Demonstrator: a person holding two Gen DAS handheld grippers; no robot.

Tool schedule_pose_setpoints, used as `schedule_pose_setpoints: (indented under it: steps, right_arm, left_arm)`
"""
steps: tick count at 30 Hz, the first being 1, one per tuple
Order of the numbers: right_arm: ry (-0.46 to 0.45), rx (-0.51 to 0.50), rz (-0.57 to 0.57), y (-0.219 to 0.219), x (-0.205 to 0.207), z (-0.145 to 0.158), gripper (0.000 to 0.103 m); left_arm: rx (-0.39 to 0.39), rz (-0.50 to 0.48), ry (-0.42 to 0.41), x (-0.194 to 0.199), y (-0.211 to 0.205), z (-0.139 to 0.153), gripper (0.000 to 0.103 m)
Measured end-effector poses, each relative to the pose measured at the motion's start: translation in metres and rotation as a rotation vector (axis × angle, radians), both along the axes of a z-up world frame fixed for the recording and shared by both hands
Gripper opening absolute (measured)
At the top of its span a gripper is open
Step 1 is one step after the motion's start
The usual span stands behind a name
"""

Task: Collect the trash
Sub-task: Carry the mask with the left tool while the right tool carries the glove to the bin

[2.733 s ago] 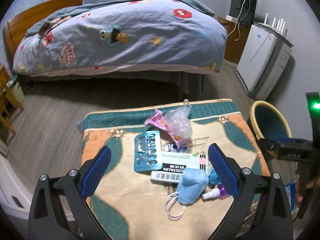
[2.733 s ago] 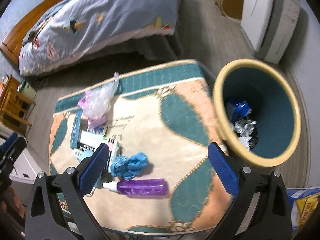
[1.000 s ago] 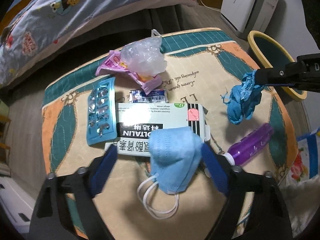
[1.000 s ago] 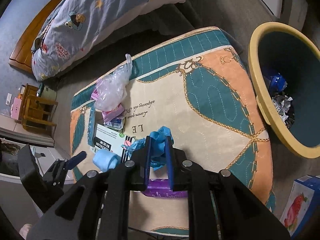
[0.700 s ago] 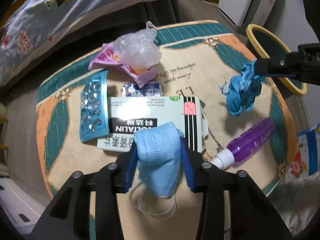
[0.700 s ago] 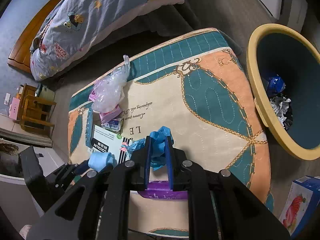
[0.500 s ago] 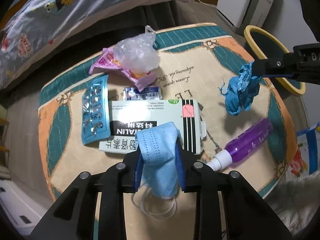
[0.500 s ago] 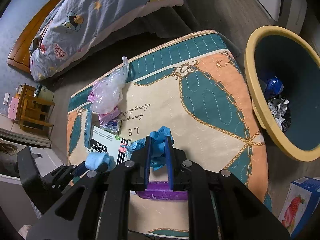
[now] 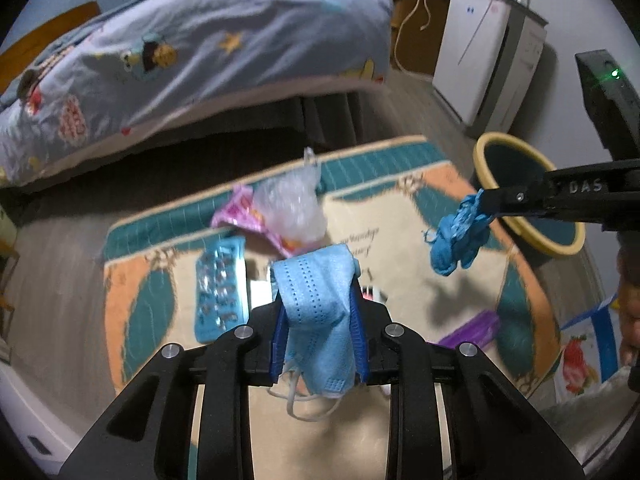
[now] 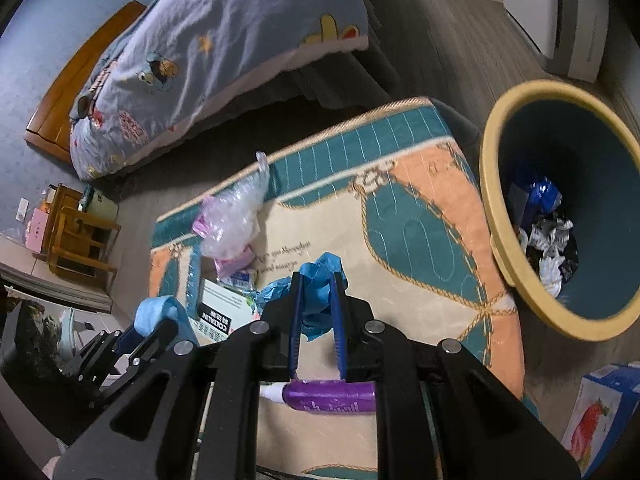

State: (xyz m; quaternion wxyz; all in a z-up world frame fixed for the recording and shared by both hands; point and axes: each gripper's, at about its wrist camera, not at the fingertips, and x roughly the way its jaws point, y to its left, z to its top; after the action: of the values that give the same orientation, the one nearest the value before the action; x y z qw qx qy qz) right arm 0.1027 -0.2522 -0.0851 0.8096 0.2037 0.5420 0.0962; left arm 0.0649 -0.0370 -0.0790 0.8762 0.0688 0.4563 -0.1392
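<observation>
My left gripper [image 9: 318,280] is shut on a light blue face mask [image 9: 320,312] and holds it above the patterned table; its white ear loops hang below. My right gripper [image 10: 316,284] is shut on a crumpled blue glove [image 10: 318,280], also lifted off the table; the glove shows in the left wrist view [image 9: 458,238] at the right. The yellow-rimmed trash bin [image 10: 496,216] with trash inside stands on the floor right of the table. On the table lie a purple spray bottle [image 10: 330,398], a medicine box [image 10: 224,310], a blister pack [image 9: 220,294] and a clear plastic bag [image 10: 236,216] over pink wrappers.
The low table has a teal, orange and cream cover [image 10: 420,240]. A bed with a blue cartoon quilt [image 10: 224,44] stands behind it. A white appliance [image 9: 480,60] is at the back right. A blue carton [image 10: 596,416] lies on the floor near the bin.
My left gripper closed on the face mask and lifted it off the medicine box. My right gripper holds the blue glove raised and has shifted slightly toward the bin.
</observation>
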Motion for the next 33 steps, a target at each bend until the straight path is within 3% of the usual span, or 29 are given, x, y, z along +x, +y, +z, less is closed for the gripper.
schedule_pose_setpoints:
  steps: [9,16,21,26,33]
  right_arm:
    - [-0.047,0.02,-0.032,-0.024,0.01,0.014,0.013]
    - [-0.095,-0.007,-0.114,-0.07,0.014,0.028,0.013]
    - [-0.159,-0.106,-0.211,-0.123,0.012,0.047,0.013]
    - [-0.178,-0.217,-0.294,-0.171,0.007,0.054,0.013]
    - [-0.107,-0.289,-0.374,-0.216,0.006,0.031,0.013]
  left_arm:
    - [-0.073,0.006,-0.058,0.016,-0.01,0.022,0.028]
    - [-0.104,-0.047,-0.099,0.027,-0.042,0.036,0.028]
    - [-0.159,-0.085,-0.125,0.032,-0.068,0.052,0.028]
    - [-0.153,-0.175,-0.153,0.033,-0.109,0.062,0.028]
    - [-0.187,-0.275,-0.091,0.052,-0.171,0.05,0.028]
